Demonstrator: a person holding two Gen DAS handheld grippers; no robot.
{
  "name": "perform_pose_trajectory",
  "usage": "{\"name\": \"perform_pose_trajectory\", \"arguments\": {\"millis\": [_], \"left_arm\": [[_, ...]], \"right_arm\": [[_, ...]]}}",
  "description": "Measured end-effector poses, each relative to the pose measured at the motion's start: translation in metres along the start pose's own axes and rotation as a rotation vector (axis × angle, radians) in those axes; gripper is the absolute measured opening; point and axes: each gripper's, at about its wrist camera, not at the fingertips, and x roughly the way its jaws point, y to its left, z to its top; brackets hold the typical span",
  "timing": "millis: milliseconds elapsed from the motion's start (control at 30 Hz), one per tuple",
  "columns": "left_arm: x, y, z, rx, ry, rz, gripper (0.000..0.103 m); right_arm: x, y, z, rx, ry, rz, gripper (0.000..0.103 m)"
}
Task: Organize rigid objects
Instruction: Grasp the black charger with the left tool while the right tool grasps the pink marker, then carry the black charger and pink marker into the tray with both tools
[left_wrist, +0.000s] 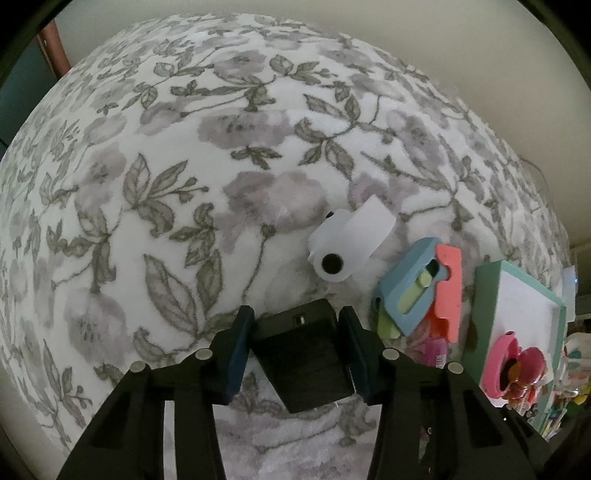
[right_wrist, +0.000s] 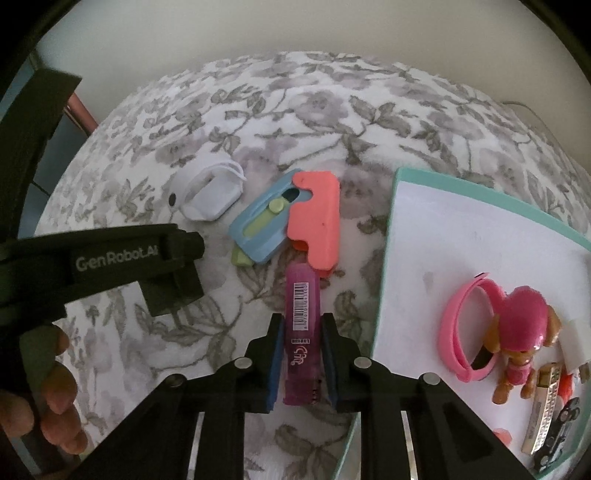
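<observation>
Both claws point steeply down at the flowered blanket (left_wrist: 155, 229). The left claw (left_wrist: 297, 343) grips a black block (left_wrist: 306, 354) between its pads, just below the white tape roll (left_wrist: 341, 243); its side reads "GenRobot.AI". The right claw (right_wrist: 301, 354) is clamped on a purple tube (right_wrist: 301, 332) with a barcode label, its tip touching the pink-and-blue toy (right_wrist: 291, 221), left of the green-rimmed tray (right_wrist: 388, 258).

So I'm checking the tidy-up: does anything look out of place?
Yes. The blue and coral toy and a white gadget lie loose on the floral blanket, outside the teal tray holding the other toys.
</observation>
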Motion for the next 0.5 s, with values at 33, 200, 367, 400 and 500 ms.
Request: {"name": "perform_pose_trajectory", "arguments": {"millis": [33, 200, 367, 400, 500], "left_arm": [[-0.008, 0.004, -0.001, 0.001, -0.008, -0.004, 0.049], [-0.033, 0.006, 0.002, 0.008, -0.057, -0.019, 0.049], [-0.066, 0.003, 0.003, 0.018, -0.131, -0.038, 0.049], [-0.072, 0.002, 0.003, 0.021, -0.146, -0.042, 0.049], [-0.088, -0.004, 0.004, 0.028, -0.180, -0.049, 0.049]], "right_arm": [[-0.004, -0.002, 0.001, 0.004, -0.007, 0.006, 0.020], [-0.026, -0.008, 0.003, 0.012, -0.055, 0.025, 0.013], [-0.042, -0.013, 0.006, 0.013, -0.086, 0.036, 0.012], [-0.043, -0.013, 0.007, 0.015, -0.088, 0.038, 0.012], [-0.052, -0.019, 0.006, 0.027, -0.103, 0.042, 0.012]]}}
